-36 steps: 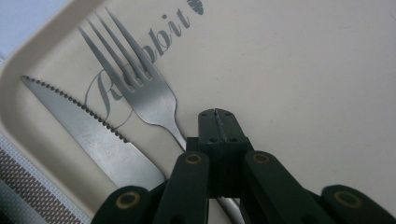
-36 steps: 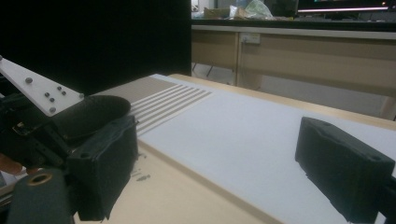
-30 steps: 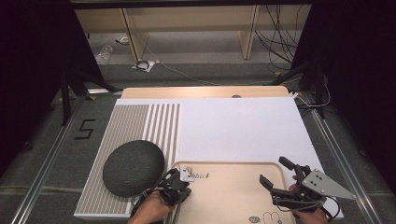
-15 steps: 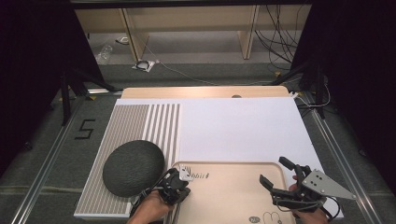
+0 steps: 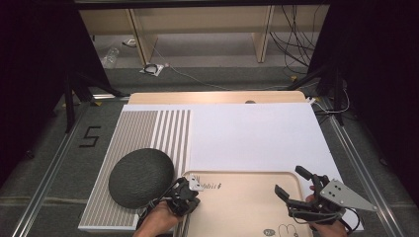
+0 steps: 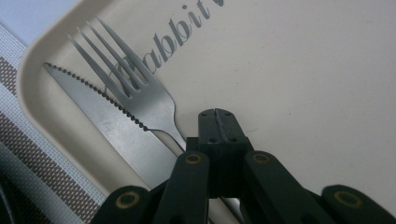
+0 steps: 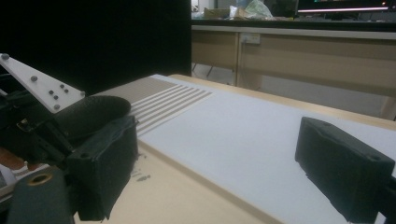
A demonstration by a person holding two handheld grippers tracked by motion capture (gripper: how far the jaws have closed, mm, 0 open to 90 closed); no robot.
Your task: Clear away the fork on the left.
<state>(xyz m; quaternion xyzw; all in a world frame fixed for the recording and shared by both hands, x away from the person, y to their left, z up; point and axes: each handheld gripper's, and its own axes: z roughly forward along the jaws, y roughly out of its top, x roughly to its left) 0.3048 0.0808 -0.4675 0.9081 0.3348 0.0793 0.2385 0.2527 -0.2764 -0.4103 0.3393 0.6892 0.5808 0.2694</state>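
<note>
Here, your left gripper (image 6: 215, 122) has its jaws pressed together over the near left corner of the tray (image 6: 303, 93), and the left gripper view shows what the high view barely resolves: the closed tips sit over the neck of a fork (image 6: 135, 88), where the handle runs under them. Whether they pinch the handle or only rest above it, you cannot tell. The fork is plain bright steel with four long tines pointing toward the tray's rounded corner. A knife (image 6: 116, 130) lies just beside it, serrated edge turned to the fork, its blade partly under the fork's head. Grey lettering is printed on the tray past the tines.

From above, your left gripper (image 5: 184, 195) is at the tray's (image 5: 237, 207) near left, with a dark dome (image 5: 141, 177) just to its left on the striped mat (image 5: 143, 133). Your right gripper (image 5: 295, 188) hovers at the tray's near right edge, jaws wide and holding nothing. Its own view confirms that: the two black jaws stand well apart, with the white board (image 7: 243, 140) between them. Farther off, the board reaches the table's far edge.
</note>
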